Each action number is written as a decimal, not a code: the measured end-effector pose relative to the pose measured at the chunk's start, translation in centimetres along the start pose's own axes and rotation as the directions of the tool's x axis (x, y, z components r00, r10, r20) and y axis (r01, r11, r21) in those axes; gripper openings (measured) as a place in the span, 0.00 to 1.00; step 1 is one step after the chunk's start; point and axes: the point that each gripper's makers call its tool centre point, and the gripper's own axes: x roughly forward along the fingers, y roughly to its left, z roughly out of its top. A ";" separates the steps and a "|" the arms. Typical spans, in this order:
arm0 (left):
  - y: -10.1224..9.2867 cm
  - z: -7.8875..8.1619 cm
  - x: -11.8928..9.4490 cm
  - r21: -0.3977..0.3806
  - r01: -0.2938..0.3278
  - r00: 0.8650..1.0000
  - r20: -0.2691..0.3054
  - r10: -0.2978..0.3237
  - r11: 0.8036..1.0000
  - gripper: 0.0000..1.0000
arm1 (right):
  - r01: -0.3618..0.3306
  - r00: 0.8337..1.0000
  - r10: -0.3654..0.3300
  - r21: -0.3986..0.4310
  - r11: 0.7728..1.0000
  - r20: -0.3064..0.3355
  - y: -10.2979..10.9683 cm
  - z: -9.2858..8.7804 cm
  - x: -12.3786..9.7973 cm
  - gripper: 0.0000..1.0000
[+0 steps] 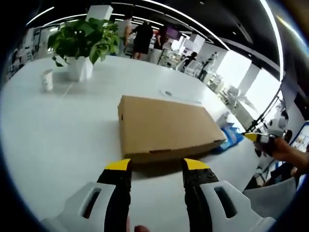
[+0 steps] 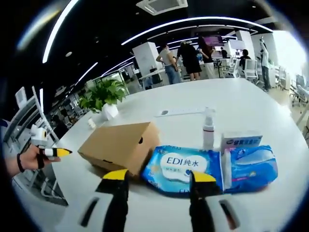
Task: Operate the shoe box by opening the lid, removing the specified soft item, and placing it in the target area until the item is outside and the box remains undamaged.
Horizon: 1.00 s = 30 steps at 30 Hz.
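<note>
A closed cardboard shoe box lies flat on a white tabletop, lid still down, so the task looks unstarted: the lid is yet to be lifted and the soft item, presumably inside, is yet to come out. In the left gripper view, the left gripper hovers just short of the box's near edge, its yellow-tipped fingers spread apart and holding nothing. In the right gripper view, the right gripper also has its fingers wide and empty, pointing at a blue pack of wet wipes lying against the box's end. A spray bottle and a small carton stand behind the pack. A potted plant sits farther back.
</note>
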 end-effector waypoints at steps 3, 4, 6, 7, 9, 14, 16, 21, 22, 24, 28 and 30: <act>-0.7 -0.5 -0.3 0.022 0.005 1.000 -0.003 -0.004 1.000 0.43 | 0.024 1.000 -0.024 0.007 1.000 0.014 -1.3 -0.2 -1.5 0.50; -1.1 -0.7 -0.5 0.029 0.008 1.000 -0.006 -0.008 1.000 0.43 | 0.027 0.999 -0.027 0.007 1.000 0.020 -1.6 -0.3 -2.1 0.50; -1.6 -1.1 -0.8 0.052 0.009 1.000 -0.017 -0.008 0.999 0.44 | 0.035 0.999 -0.035 0.002 0.999 0.028 -2.1 -0.4 -3.3 0.50; -1.7 -1.3 -0.9 0.058 0.007 1.000 -0.015 -0.006 0.998 0.44 | 0.042 0.999 -0.042 0.000 0.999 0.032 -2.3 -0.4 -3.8 0.51; -2.2 -1.5 -1.2 0.057 0.018 1.000 -0.011 -0.017 0.998 0.45 | 0.052 0.998 -0.053 0.007 0.999 0.046 -2.5 -0.6 -5.1 0.52; -3.0 -2.2 -2.0 0.058 0.014 1.000 -0.005 -0.013 0.998 0.47 | 0.073 0.995 -0.074 0.010 0.997 0.068 -2.9 -1.0 -7.3 0.53; -3.4 -2.6 -2.4 0.054 0.011 1.000 0.000 -0.011 0.998 0.47 | 0.080 0.993 -0.081 0.013 0.997 0.083 -3.1 -1.0 -8.1 0.53; -4.5 -3.1 -2.8 0.026 0.026 1.000 0.018 -0.026 0.999 0.48 | 0.096 0.990 -0.100 0.038 0.995 0.101 -3.4 -1.4 -9.2 0.52; -4.6 -3.1 -2.8 0.030 0.023 1.000 0.015 -0.024 0.999 0.48 | 0.094 0.990 -0.099 0.051 0.994 0.103 -4.0 -1.3 -9.2 0.52; -5.0 -3.1 -2.9 0.054 0.019 1.000 0.013 -0.019 0.998 0.48 | 0.089 0.990 -0.094 0.060 0.994 0.104 -4.0 -1.6 -9.2 0.52; -5.7 -3.1 -3.1 0.065 0.015 1.000 0.017 -0.016 0.998 0.48 | 0.078 0.991 -0.085 0.061 0.995 0.108 -4.0 -2.0 -9.5 0.53; -6.0 -3.2 -3.2 0.073 0.008 1.000 0.016 -0.010 0.997 0.48 | 0.074 0.990 -0.081 0.063 0.995 0.112 -4.0 -2.1 -9.6 0.53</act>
